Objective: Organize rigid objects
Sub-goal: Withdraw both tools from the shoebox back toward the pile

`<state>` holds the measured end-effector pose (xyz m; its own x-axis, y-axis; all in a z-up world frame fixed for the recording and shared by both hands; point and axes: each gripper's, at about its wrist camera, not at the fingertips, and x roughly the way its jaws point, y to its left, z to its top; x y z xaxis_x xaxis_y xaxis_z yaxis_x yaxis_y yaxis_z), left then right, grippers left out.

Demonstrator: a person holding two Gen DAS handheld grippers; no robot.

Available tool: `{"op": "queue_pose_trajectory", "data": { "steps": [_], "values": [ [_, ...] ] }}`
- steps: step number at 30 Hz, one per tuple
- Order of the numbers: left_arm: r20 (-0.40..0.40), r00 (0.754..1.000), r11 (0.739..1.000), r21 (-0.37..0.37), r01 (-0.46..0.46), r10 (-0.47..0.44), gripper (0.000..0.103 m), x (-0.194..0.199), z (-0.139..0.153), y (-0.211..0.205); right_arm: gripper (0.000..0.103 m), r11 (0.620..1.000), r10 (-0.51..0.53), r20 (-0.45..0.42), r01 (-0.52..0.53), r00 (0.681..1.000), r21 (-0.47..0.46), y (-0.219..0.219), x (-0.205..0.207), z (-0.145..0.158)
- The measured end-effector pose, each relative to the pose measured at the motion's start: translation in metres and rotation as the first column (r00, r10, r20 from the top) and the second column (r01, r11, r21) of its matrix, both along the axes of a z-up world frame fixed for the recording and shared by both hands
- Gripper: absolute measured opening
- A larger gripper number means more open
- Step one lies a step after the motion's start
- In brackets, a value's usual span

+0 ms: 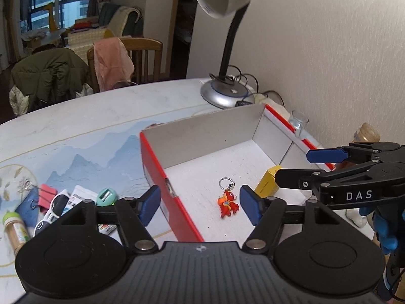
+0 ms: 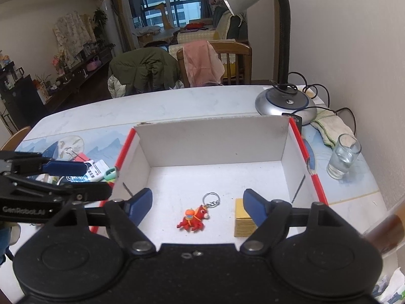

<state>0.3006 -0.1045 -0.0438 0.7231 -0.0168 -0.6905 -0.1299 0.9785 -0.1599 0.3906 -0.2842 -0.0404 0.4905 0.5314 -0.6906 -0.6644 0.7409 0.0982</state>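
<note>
A red-sided cardboard box (image 1: 210, 136) (image 2: 210, 141) with a white inside stands open on the table. On its floor lie a red horse keychain (image 1: 227, 204) (image 2: 193, 219) and a small yellow box (image 1: 268, 183) (image 2: 243, 224). My left gripper (image 1: 200, 202) (image 2: 86, 179) hangs open over the box's left wall, nothing between its blue pads. My right gripper (image 2: 198, 206) (image 1: 296, 166) is open above the box floor, also holding nothing. Left of the box lie a pink binder clip (image 1: 46, 195), a green sharpener (image 1: 106, 196), a small spice bottle (image 1: 15, 230) and printed packets.
A desk lamp's base (image 1: 224, 93) (image 2: 286, 101) with cables stands behind the box. A drinking glass (image 1: 298, 122) (image 2: 344, 157) and a cloth (image 2: 329, 126) sit right of the box by the wall. Chairs draped with a jacket and pink cloth line the far edge.
</note>
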Motion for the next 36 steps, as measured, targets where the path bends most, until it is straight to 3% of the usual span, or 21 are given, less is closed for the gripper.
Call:
{"op": "queue_pose_trajectory", "data": {
  "steps": [10,17,21,28,36],
  "values": [
    [0.053,0.999,1.000,-0.028,0.002,-0.001,0.080,-0.051,0.008,0.021,0.097,0.999,0.001,0.043,-0.003,0.999,0.051,0.016,-0.041,0.016],
    [0.064,0.998,1.000,-0.024,0.007,-0.005,0.085,-0.087,0.012,0.048,0.101,0.996,-0.013,0.054,0.008,0.998,0.092,0.029,-0.079,0.021],
    [0.070,0.998,1.000,-0.028,0.002,0.000,0.100,-0.107,0.011,0.069,0.102,0.995,-0.020,0.045,0.015,0.999,0.102,0.042,-0.100,0.019],
    [0.087,0.996,0.999,-0.044,-0.016,0.020,0.103,-0.141,0.003,0.106,0.102,0.994,-0.029,0.029,0.026,0.999,0.107,0.069,-0.132,0.009],
    [0.084,0.995,0.998,0.004,-0.062,0.061,0.103,-0.171,-0.018,0.138,0.102,0.995,-0.036,-0.001,0.036,0.999,0.096,0.103,-0.158,-0.008]
  ]
}}
